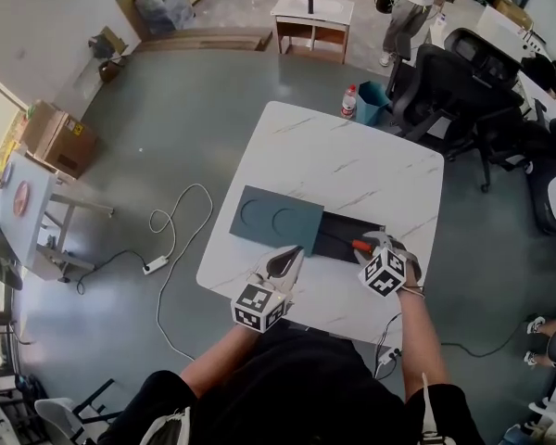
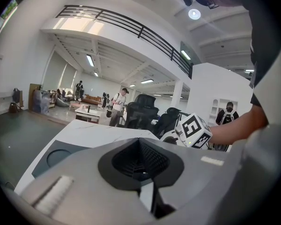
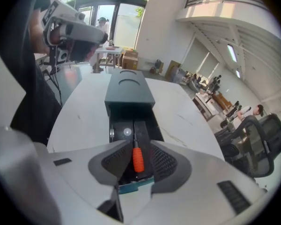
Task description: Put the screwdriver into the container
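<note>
Orange-handled, the screwdriver (image 3: 137, 161) is lying inside the open container (image 3: 110, 118), directly below the right gripper (image 3: 136, 151), whose jaws are standing wide apart and gripping nothing. The drop looks done, so a straight lift without tilting should keep the pads off the handle. The left gripper (image 2: 140, 161), jaws together and empty, is sitting just beside the slid-back lid (image 3: 129, 92), which is covering the container's far half. Beyond the marble table (image 1: 352, 165), office chairs (image 1: 463, 91) and a bottle (image 1: 349, 101) are standing clear.
</note>
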`<action>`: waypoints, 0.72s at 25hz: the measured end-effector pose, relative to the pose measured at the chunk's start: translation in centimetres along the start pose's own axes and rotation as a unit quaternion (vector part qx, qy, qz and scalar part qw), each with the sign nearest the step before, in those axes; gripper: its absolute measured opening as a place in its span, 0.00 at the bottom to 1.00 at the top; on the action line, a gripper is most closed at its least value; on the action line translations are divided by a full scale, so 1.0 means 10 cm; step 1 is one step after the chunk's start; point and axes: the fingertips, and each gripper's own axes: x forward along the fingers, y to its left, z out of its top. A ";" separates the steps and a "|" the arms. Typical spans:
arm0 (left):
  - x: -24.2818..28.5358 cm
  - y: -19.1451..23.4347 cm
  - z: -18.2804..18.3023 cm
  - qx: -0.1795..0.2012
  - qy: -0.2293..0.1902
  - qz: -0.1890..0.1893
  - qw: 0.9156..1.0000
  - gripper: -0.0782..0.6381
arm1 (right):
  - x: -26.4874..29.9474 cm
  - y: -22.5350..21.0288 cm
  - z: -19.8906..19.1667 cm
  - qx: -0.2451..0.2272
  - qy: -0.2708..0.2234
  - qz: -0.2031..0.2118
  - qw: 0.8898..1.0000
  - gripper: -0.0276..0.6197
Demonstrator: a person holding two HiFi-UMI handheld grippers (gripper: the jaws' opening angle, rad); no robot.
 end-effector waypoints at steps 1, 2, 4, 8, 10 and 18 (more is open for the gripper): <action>0.02 -0.02 0.01 0.001 -0.001 -0.003 1.000 0.12 | -0.08 -0.01 0.05 0.012 -0.015 -0.011 1.000 0.24; 0.04 -0.03 0.03 0.003 -0.002 -0.006 1.000 0.12 | -0.17 -0.01 0.09 0.027 -0.030 -0.023 0.999 0.24; 0.08 -0.08 0.09 0.008 -0.004 -0.013 1.000 0.12 | -0.35 -0.01 0.18 0.064 -0.066 -0.046 0.995 0.22; 0.14 -0.18 0.22 0.018 -0.011 -0.028 0.999 0.12 | -0.78 0.03 0.48 0.157 -0.165 -0.087 0.970 0.18; 0.17 -0.21 0.30 0.026 -0.018 -0.035 0.999 0.12 | -1.02 0.00 0.62 0.214 -0.225 -0.115 0.944 0.14; 0.30 -0.24 0.47 0.047 -0.026 -0.048 0.997 0.12 | -1.76 -0.22 0.48 0.308 -0.343 -0.261 0.848 0.06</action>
